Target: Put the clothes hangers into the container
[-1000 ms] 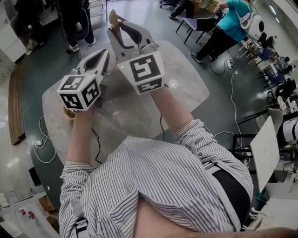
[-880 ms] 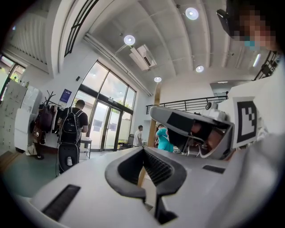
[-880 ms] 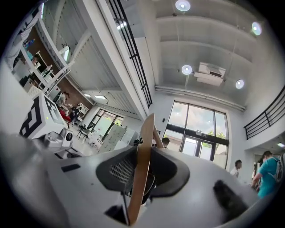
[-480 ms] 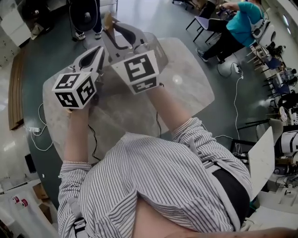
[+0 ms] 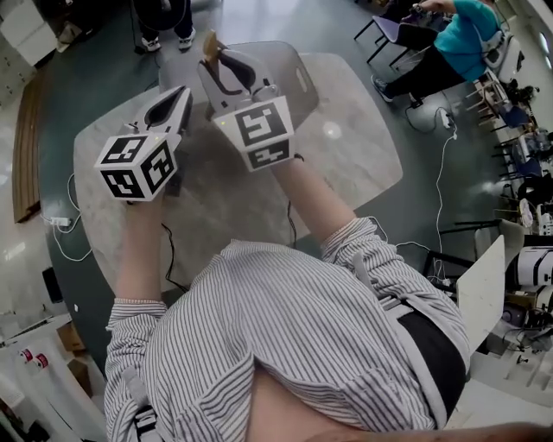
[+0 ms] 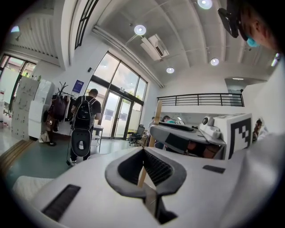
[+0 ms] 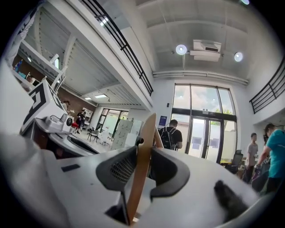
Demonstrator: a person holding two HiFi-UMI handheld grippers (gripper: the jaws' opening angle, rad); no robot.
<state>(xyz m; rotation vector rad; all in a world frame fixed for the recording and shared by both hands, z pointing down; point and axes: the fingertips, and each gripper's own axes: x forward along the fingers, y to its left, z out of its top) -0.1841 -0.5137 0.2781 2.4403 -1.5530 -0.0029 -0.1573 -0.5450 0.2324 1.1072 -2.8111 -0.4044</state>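
My right gripper (image 5: pixel 223 59) is shut on a wooden hanger (image 5: pixel 210 47), whose tip sticks out past the jaws. In the right gripper view the hanger (image 7: pixel 141 156) runs up between the pads, its dark hook just beyond them. Under this gripper stands a clear plastic container (image 5: pixel 298 69) on the pale table (image 5: pixel 346 164). My left gripper (image 5: pixel 185 93) hovers close on the left, pointing at the hanger's tip. In the left gripper view its jaws (image 6: pixel 143 151) stand nearly together with a thin wooden strip (image 6: pixel 156 116) in line with the gap. Whether they press on it is unclear.
A person in a teal top (image 5: pixel 449 43) sits by chairs at the upper right. Another person's legs (image 5: pixel 164 17) show beyond the table's far edge. Cables (image 5: pixel 65 233) lie on the floor at the left. Both grippers are held well above the table.
Both grippers have sunk toward the table side by side, the hanger still in the right jaws. The clear container now shows plainly beneath the right gripper.
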